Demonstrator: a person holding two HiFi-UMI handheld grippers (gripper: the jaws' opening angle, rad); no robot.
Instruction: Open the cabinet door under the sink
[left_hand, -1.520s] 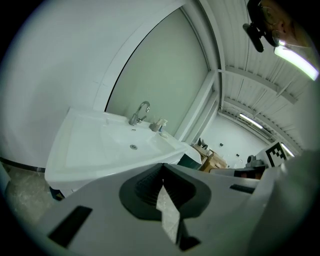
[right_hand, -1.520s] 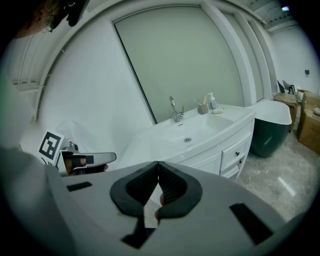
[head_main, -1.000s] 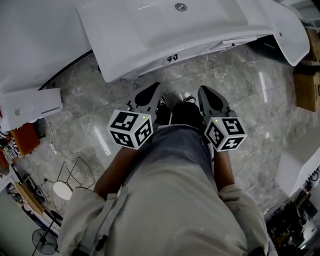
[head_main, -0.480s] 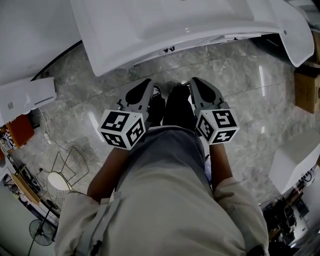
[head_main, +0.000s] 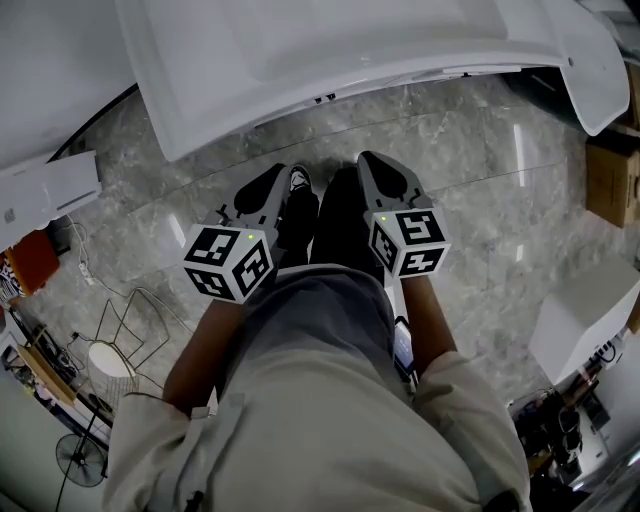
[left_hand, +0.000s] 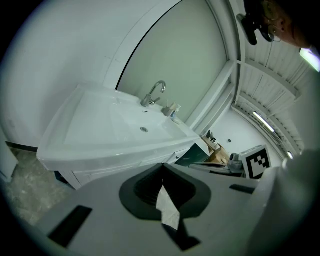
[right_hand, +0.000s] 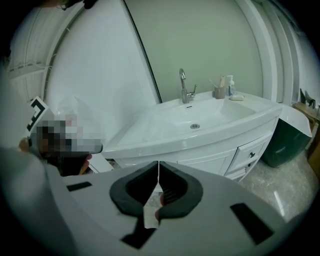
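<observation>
**Supervisor:** Status, left side first.

**Operator:** My left gripper (head_main: 272, 176) has its jaws pressed together with nothing between them, and its own view confirms this. It hangs over the grey marble floor (head_main: 150, 200), a little short of the sink's front edge.

**Supervisor:** What has changed in the last second?

**Operator:** Both tools have drifted leftward in the head view. The glossy white moulded sink basin (head_main: 330, 50) now fills more of the top, and its drain has gone out of frame. I judge this to be an approach, with no contact yet.

**Supervisor:** Location of the door?

**Operator:** The white cabinet front (right_hand: 202, 161) sits under the basin, ahead of both grippers and apart from them. From above, only two small dark pulls (head_main: 325, 98) show beneath the rim.

**Supervisor:** Right side?

**Operator:** My right gripper (head_main: 372, 160) is likewise closed on nothing, and its tips are the nearer to the rim. In my judgement, one pair of jaws must be opened before any pull.
</observation>
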